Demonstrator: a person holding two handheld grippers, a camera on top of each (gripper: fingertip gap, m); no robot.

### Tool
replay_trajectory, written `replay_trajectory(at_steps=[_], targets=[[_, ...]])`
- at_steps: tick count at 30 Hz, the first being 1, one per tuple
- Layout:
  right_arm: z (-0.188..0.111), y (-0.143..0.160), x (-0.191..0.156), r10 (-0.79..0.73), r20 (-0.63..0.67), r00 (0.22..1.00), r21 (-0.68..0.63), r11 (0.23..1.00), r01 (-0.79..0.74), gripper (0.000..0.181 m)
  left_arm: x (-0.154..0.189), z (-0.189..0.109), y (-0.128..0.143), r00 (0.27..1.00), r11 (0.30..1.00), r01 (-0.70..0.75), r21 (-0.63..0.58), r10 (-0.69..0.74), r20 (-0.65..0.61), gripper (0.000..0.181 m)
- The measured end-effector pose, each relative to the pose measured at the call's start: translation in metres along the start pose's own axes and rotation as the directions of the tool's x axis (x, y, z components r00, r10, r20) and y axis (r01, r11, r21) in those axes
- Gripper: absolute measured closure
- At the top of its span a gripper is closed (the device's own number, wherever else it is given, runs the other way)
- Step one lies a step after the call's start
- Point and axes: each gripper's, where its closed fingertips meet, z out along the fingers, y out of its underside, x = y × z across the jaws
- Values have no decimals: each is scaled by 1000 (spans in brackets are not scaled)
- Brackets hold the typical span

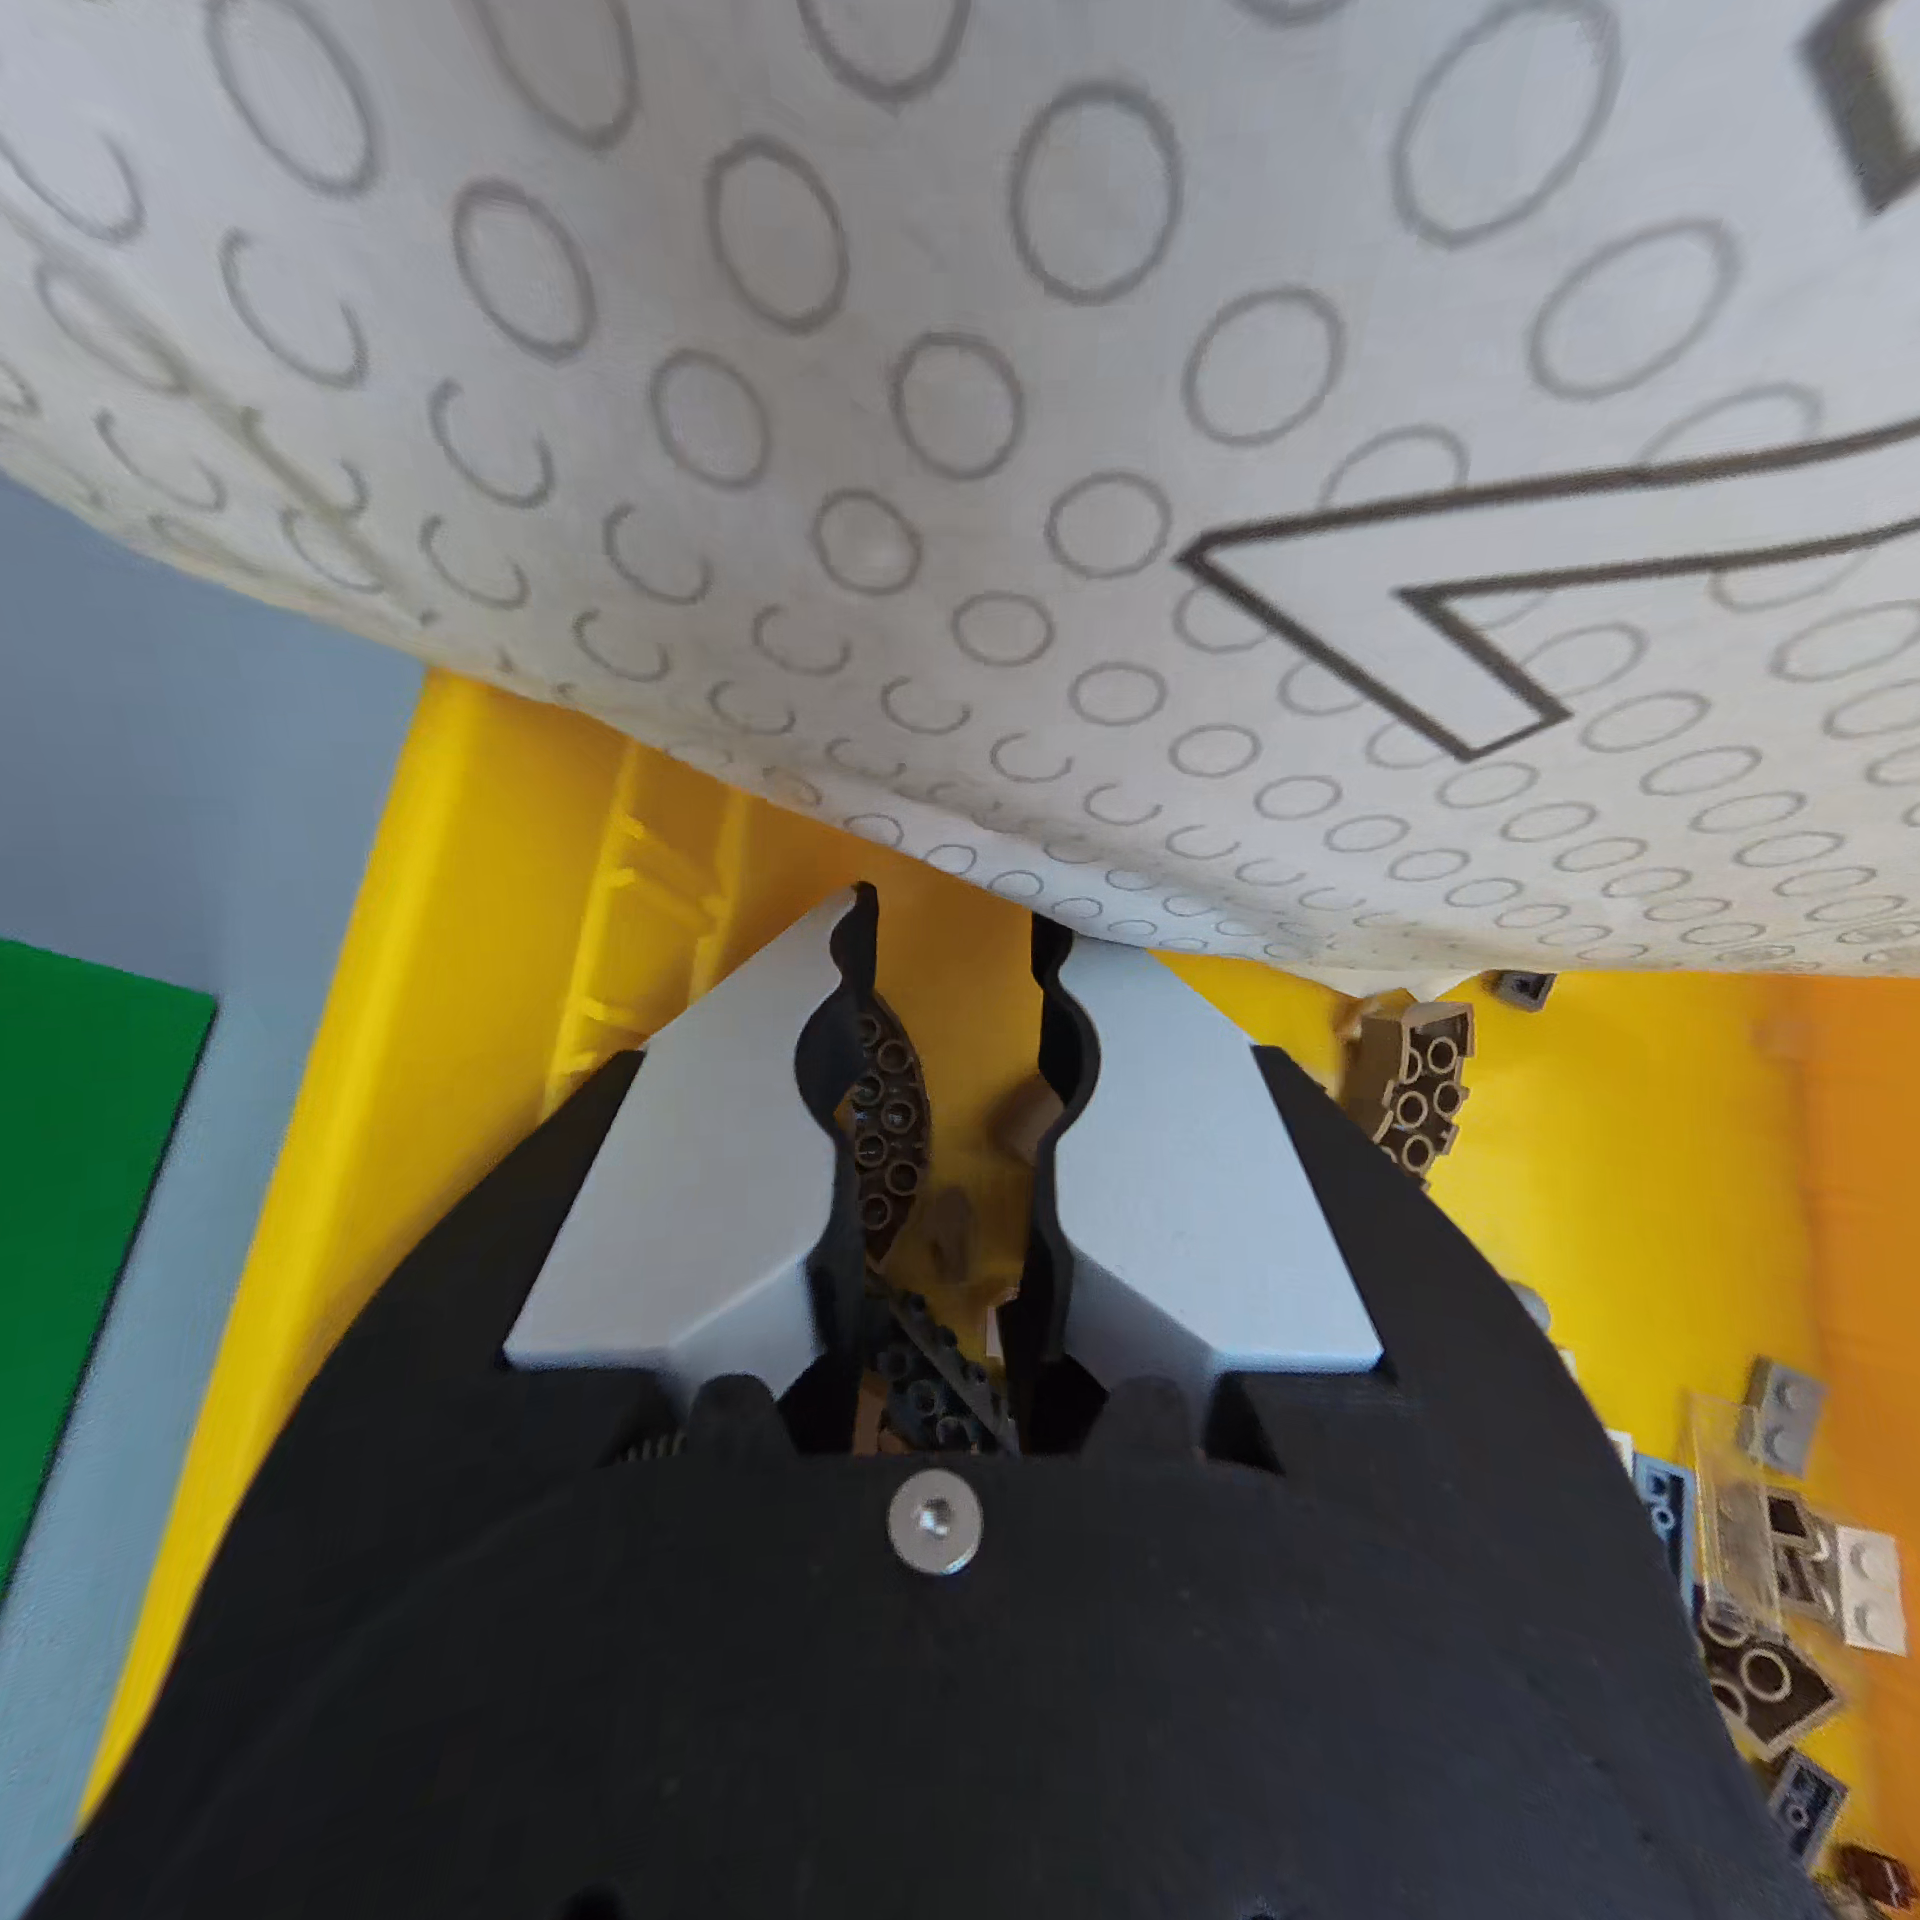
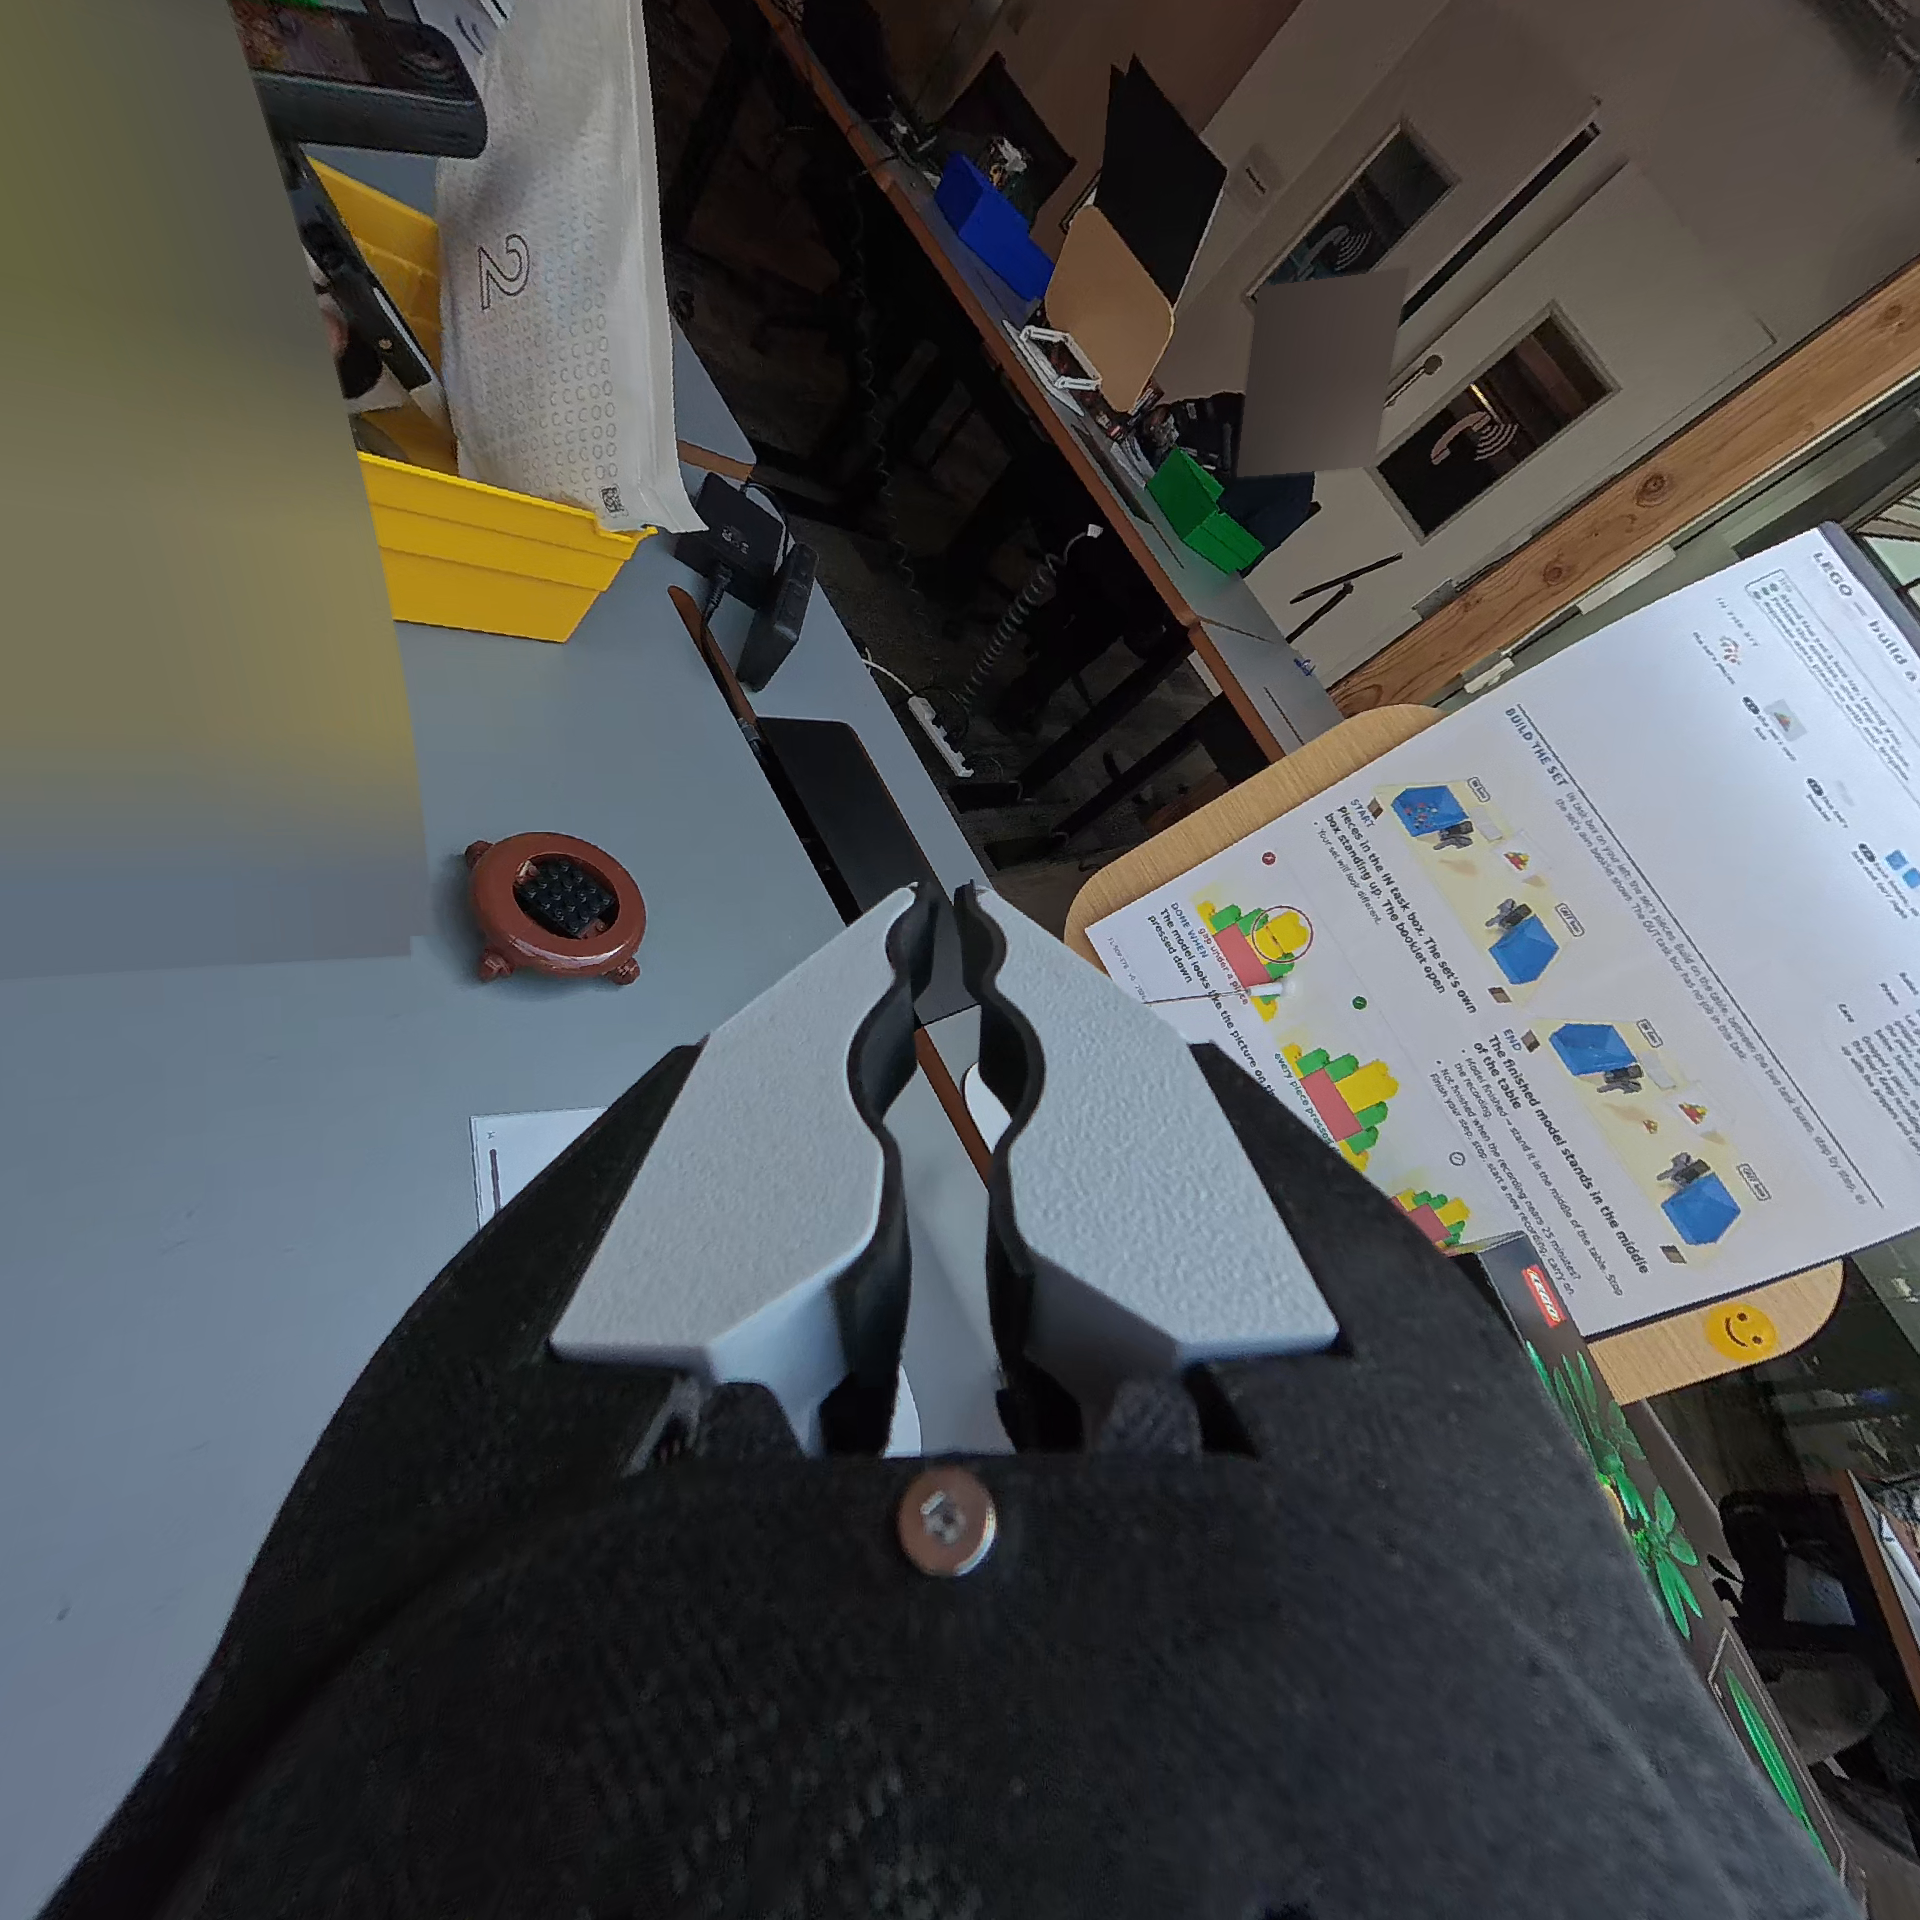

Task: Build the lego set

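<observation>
A: Left of the yellow bin (image 1: pixel 436 935) lies a green baseplate (image 1: pixel 83 1195); inside it, the left claw (image 1: pixel 954 925), slightly parted, holds nothing beneath the white bag (image 1: pixel 935 416).

B: The right claw (image 2: pixel 940 904), nearly closed and empty, hovers right of the bin above the surface (image 2: pixel 208 1247), beside the brown ring (image 2: pixel 556 907).

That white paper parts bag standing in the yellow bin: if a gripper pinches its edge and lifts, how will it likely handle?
The white paper bag looks soft: its printed face bulges over the yellow bin, so it would probably flex and sag. It leans on the bin wall, so a push may topple it. Its matte surface should give fair grip.
</observation>
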Motion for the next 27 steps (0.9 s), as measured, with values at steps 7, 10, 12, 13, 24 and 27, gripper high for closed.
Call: replay_trajectory(at_steps=[7, 10, 12, 13, 24, 27], targets=[[3, 0, -5, -19, 11, 1000, -14, 1000, 19, 178, -2, 9, 3, 997, 999, 35, -34, -32, 66, 144], [4, 2, -7, -35, 13, 999, -30, 999, 36, 178, 0, 11, 2, 993, 993, 112, -29, -110, 49, 148], [4, 3, -6, -40, 10, 999, -37, 999, 41, 178, 3, 10, 2, 983, 983, 181, -26, -181, 5, 151], [4, 3, -7, -40, 10, 999, -35, 999, 41, 178, 5, 11, 2, 976, 976, 216, -25, -216, -23, 153], [4, 5, -9, -58, 17, 998, -51, 997, 59, 177, -1, 17, 2, 980, 980, 196, -30, -195, 31, 156], [3, 5, -7, -52, 14, 999, -46, 998, 52, 177, 1, 14, 5, 982, 980, 190, -58, -191, 0, 161]])
